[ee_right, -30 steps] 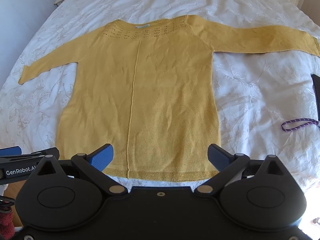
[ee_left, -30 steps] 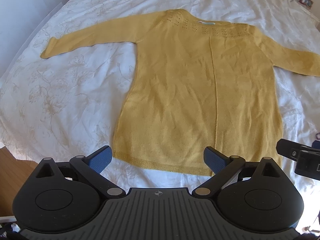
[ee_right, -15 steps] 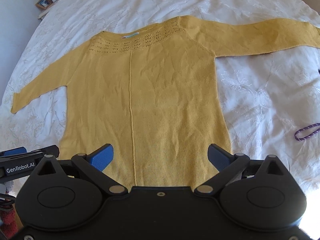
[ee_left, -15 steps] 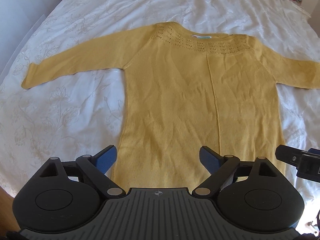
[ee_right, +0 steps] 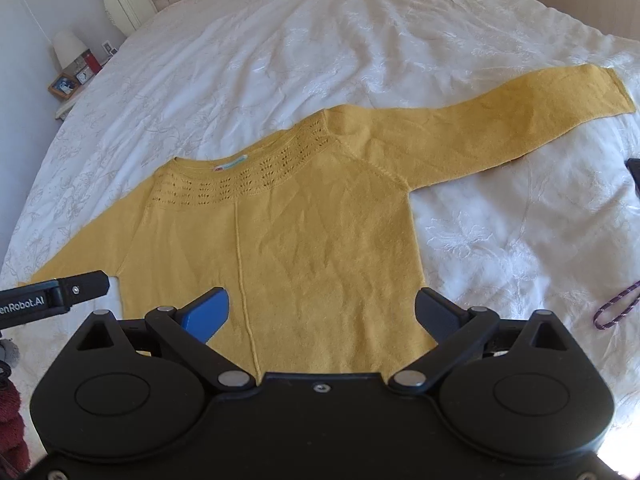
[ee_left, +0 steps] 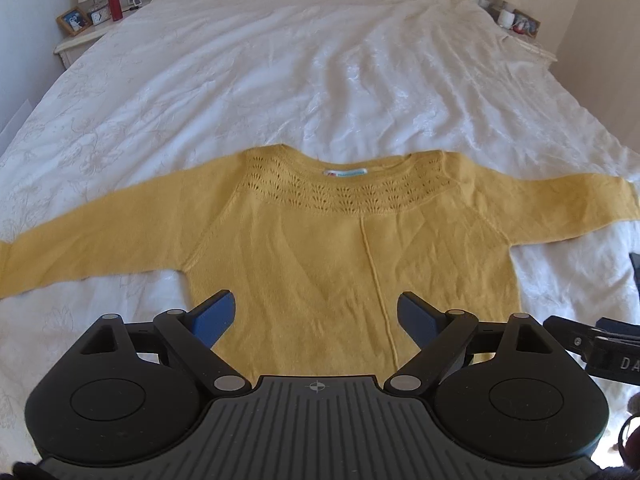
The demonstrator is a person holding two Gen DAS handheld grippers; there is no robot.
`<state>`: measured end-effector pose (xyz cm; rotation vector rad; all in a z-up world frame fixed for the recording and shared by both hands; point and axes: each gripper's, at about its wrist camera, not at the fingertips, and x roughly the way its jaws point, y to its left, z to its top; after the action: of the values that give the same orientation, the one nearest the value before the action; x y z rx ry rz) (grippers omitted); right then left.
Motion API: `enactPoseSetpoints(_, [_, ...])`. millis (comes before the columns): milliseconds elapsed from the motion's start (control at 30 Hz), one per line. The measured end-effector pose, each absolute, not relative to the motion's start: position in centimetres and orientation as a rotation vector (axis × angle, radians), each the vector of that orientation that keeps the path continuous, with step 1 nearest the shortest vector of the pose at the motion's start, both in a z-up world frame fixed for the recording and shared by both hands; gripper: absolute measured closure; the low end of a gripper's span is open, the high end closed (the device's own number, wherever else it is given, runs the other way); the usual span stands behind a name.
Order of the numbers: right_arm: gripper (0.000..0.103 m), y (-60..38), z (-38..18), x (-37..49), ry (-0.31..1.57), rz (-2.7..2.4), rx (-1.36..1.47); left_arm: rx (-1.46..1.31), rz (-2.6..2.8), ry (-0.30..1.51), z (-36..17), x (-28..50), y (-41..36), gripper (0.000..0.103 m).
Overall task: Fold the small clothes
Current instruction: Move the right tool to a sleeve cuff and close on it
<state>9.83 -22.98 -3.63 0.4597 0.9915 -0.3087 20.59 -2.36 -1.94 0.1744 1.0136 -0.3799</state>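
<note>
A mustard-yellow knit sweater [ee_left: 340, 248] lies flat on the white bedspread [ee_left: 312, 64], collar away from me, both sleeves stretched out sideways. In the right wrist view the same sweater [ee_right: 304, 240] fills the middle, its right sleeve [ee_right: 500, 120] reaching up toward the far right. My left gripper [ee_left: 316, 312] hovers open over the sweater's lower left body, nothing between its blue pads. Over the lower right body my right gripper [ee_right: 320, 310] also stands open and holds nothing. The hem is hidden under both gripper bodies.
A bedside table [ee_left: 92, 20] with a photo frame, clock and red bottle stands far left; another with small items [ee_left: 516, 20] far right. A purple cord loop [ee_right: 616, 308] lies on the bedspread to the right, and a dark object [ee_right: 634, 176] at the right edge.
Both grippers have moved forward over the sweater from its hem toward the collar. The headboard and bedside tables have come into view. The left jaws narrowed slightly.
</note>
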Motion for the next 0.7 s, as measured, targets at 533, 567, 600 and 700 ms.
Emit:
enactPoseSetpoints(533, [0.004, -37.0, -3.0, 11.4, 0.830, -0.403, 0.210, 0.214, -0.203, 0.908, -0.7, 18.2, -8.2, 0.014])
enactPoseSetpoints(567, [0.002, -38.3, -2.8, 11.4, 0.805, -0.416, 0.198, 0.209, -0.199, 0.925, -0.8, 18.2, -9.0, 0.014])
enactPoseSetpoints(600, [0.001, -39.7, -2.7, 11.4, 0.791, -0.434, 0.186, 0.197, -0.198, 0.939, -0.8, 18.1, -9.6, 0.014])
enactPoseSetpoints(700, [0.001, -43.9, -3.4, 12.4, 0.843, -0.500, 0.126, 0.165, -0.188, 0.961, -1.0, 17.7, -11.6, 0.014])
